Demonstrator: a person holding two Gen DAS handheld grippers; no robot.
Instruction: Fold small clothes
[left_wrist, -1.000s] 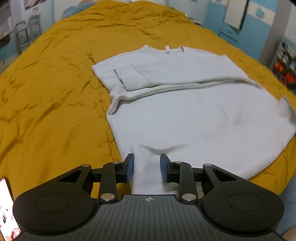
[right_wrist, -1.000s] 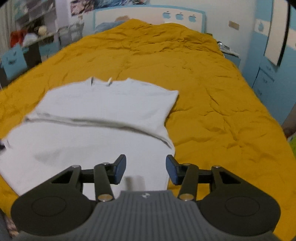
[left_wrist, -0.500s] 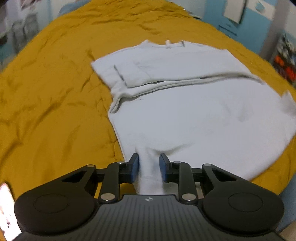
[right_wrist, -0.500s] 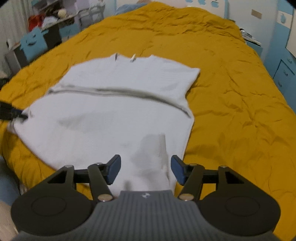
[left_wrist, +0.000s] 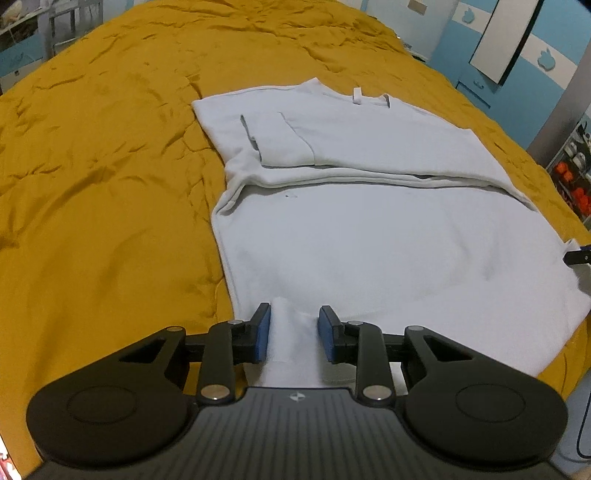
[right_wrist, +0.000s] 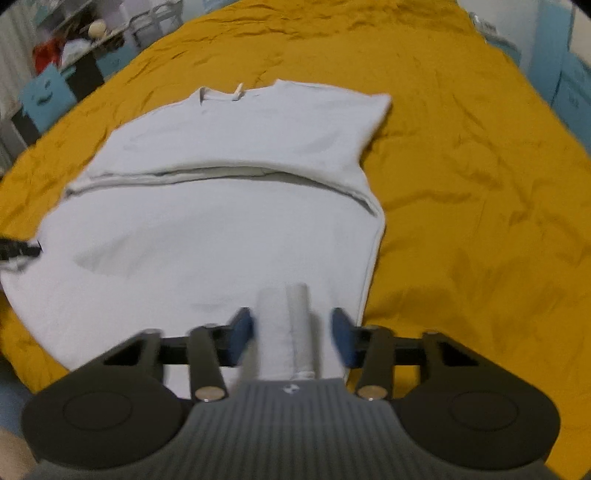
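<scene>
A white t-shirt (left_wrist: 388, 229) lies flat on the yellow bedspread (left_wrist: 110, 184), sleeves folded in, collar at the far end. It also shows in the right wrist view (right_wrist: 221, 229). My left gripper (left_wrist: 293, 334) is open around a raised pinch of the hem near the shirt's left bottom corner; cloth stands between the blue pads, not clamped. My right gripper (right_wrist: 293, 338) is open wider around a bunched fold of the hem near the right bottom corner. Each gripper's tip peeks into the other view's edge.
The bedspread (right_wrist: 480, 221) stretches far ahead and to both sides. Blue walls and cabinets (left_wrist: 498, 74) stand right of the bed. A cluttered desk and shelves (right_wrist: 66, 62) stand left. The bed's near edge is just under both grippers.
Both grippers have moved forward onto the hem. Cloth now bunches up between each pair of fingers. The left jaws narrowed, then opened slightly.
</scene>
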